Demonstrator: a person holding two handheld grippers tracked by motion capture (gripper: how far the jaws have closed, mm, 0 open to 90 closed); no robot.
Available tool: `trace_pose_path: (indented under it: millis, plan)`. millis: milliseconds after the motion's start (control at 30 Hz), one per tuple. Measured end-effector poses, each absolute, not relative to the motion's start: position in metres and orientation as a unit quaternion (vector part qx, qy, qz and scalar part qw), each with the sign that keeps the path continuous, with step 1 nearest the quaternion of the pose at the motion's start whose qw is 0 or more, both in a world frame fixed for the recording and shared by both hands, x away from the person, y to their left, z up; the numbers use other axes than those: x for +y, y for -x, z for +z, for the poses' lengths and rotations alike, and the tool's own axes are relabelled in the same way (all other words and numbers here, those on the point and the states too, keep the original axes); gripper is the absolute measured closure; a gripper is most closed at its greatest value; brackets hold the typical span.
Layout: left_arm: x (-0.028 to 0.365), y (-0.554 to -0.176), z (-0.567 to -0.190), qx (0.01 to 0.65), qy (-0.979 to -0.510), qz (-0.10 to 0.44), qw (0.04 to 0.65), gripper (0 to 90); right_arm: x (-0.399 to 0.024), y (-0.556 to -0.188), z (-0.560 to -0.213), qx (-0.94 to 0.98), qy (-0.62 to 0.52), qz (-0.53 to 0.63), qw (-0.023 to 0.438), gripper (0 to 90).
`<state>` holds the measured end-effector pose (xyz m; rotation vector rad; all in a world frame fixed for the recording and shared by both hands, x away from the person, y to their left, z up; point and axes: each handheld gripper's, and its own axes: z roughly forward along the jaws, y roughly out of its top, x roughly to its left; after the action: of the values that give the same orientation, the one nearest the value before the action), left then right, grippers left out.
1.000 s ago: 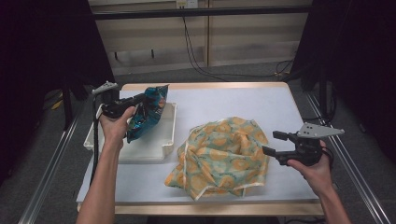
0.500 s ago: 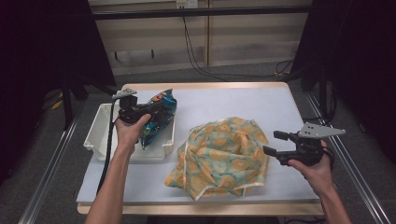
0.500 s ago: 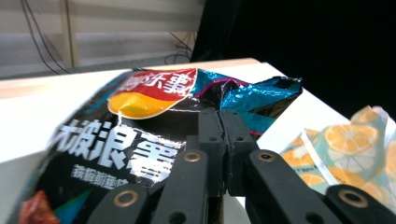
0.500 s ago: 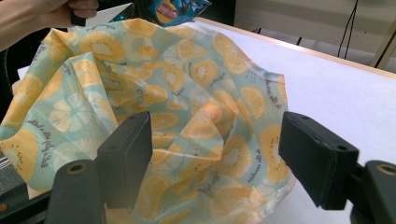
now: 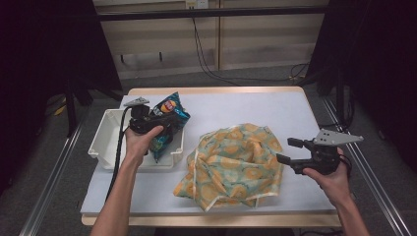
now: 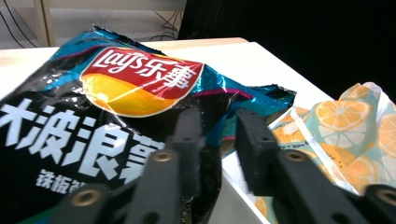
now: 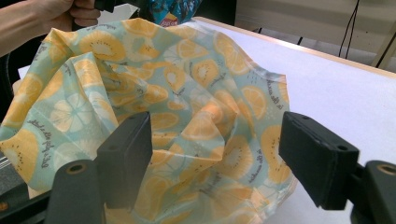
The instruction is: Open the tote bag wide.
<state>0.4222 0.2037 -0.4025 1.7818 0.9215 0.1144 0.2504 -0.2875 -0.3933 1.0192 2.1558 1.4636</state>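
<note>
- Over the white bin (image 5: 105,142) on the worktop (image 5: 255,108), the left tongs (image 5: 156,116) sit at the chip bag (image 5: 167,125); their tips are hidden.
- Up close, their jaws have just been opening, a narrow gap, the bag's (image 6: 116,107) edge between them.
- Right tongs (image 7: 215,154) gape wide before the fruit-print cloth (image 7: 163,93).

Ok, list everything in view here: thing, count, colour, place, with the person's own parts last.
Chip bag: one, teal and black with a red and yellow logo, standing in the bin's right end.
Bin: one, white, table's left side.
Cloth bag: one, pale green with orange fruit print, crumpled mid-table.
Table: one, white top with a wood edge.
Left claw: one, black, jaws apart and just opening, at the chip bag.
Right claw: one, black, open, right of the cloth bag.
</note>
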Motion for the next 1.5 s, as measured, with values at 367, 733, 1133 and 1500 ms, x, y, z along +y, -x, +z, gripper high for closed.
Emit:
trace_pose_path:
  millis: [367,733,1133,1500]
  plan:
    - [0.21,-0.416,-0.398,0.378,-0.755,0.058,0.532,51.2,-0.287,-0.25,-0.393,0.759,-0.359,0.515,0.172,25.9]
    - [0.23,-0.404,-0.385,0.374,-0.748,0.07,0.544,50.2,-0.287,-0.251,-0.393,0.759,-0.359,0.515,0.174,25.9]
    - [0.252,-0.38,-0.382,0.348,-0.783,0.085,0.508,82.9,-0.286,-0.251,-0.394,0.759,-0.36,0.514,0.172,25.8]
    - [0.272,-0.356,-0.404,0.358,-0.817,0.085,0.444,90.0,-0.285,-0.251,-0.395,0.761,-0.359,0.512,0.172,25.8]
